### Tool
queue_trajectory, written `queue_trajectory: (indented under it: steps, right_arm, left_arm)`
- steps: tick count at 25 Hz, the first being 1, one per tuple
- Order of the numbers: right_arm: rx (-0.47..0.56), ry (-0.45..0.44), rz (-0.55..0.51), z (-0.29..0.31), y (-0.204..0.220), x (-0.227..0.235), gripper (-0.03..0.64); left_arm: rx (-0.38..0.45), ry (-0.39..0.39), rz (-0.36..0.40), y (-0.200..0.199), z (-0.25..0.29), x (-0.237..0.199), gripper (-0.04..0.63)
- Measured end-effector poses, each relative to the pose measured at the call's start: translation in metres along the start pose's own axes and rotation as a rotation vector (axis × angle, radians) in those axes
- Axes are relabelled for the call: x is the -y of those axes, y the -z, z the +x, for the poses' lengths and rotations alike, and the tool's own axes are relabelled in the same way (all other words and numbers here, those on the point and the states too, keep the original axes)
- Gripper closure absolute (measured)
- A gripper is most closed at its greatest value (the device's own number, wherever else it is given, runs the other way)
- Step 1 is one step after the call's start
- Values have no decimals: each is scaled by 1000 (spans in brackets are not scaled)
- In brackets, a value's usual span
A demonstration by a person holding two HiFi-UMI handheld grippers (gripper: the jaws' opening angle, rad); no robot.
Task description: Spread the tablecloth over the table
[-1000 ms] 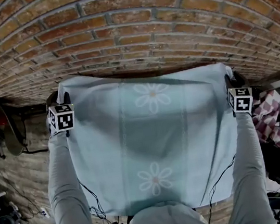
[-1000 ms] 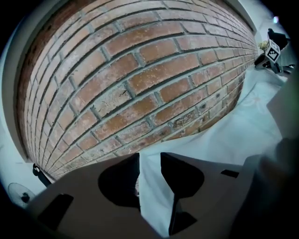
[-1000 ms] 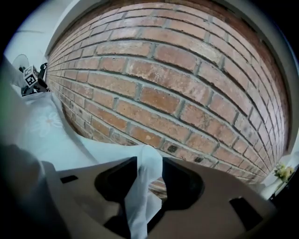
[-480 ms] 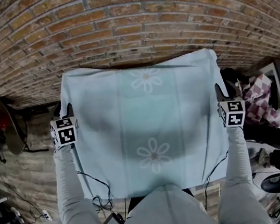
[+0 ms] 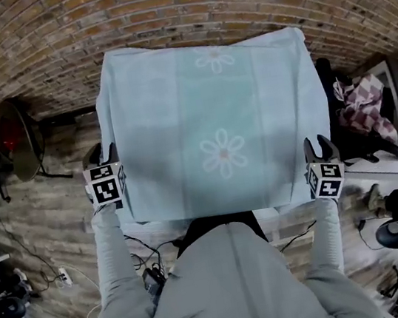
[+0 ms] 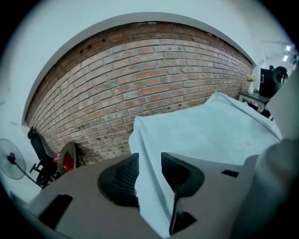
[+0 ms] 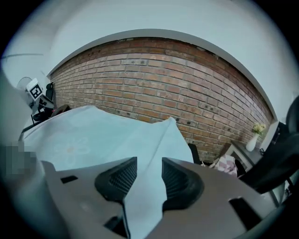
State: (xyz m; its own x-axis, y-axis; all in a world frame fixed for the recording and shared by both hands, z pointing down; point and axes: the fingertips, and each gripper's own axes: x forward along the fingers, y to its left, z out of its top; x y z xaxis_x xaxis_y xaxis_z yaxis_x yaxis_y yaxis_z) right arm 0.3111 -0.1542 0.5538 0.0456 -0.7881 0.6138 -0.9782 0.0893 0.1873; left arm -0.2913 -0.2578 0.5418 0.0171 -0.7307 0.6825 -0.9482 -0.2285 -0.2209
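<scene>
Arms outstretched, left gripper [image 5: 104, 153] and right gripper [image 5: 318, 149] jaws pinch tablecloth [image 5: 213, 107].

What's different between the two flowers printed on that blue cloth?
The far flower sits by the edge of the tablecloth nearest the brick wall; the near flower sits about mid-cloth. The far flower looks smaller and fainter; the near flower looks larger and crisper. Both are white daisies on the tablecloth's middle band.

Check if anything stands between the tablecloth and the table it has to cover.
Nothing visible does. The tablecloth already lies smooth over the table, no bumps showing, though the table itself is hidden beneath. The left gripper and right gripper hold its near corners.
</scene>
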Motion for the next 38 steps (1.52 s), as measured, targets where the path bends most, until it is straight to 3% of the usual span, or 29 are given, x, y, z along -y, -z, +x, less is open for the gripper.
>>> queue_trajectory:
  steps: [6,14,23,26,29,33,38]
  right_arm:
    - [-56,10,23,-48,55,-39,465]
    - [-171,33,67,-69,123,-62,465]
    - [-232,68,217,-81,172,-52,465]
    - [-224,53,249,-79,171,-57,514]
    - [-238,75,233,-79,172,-57,584]
    - [-238,99,199,-86,169,-48,595]
    - [-212,220,208,-109,172,2,595]
  left_arm:
    - [-50,-6,44,63,-47,6,445]
    - [-103,45,-7,123,-74,47,445]
    - [-35,177,35,100,-84,126,445]
    - [-2,235,68,84,-83,154,445]
    - [35,305,107,67,-85,185,445]
    - [78,387,156,47,-91,224,445]
    - [112,459,197,33,-99,258,445]
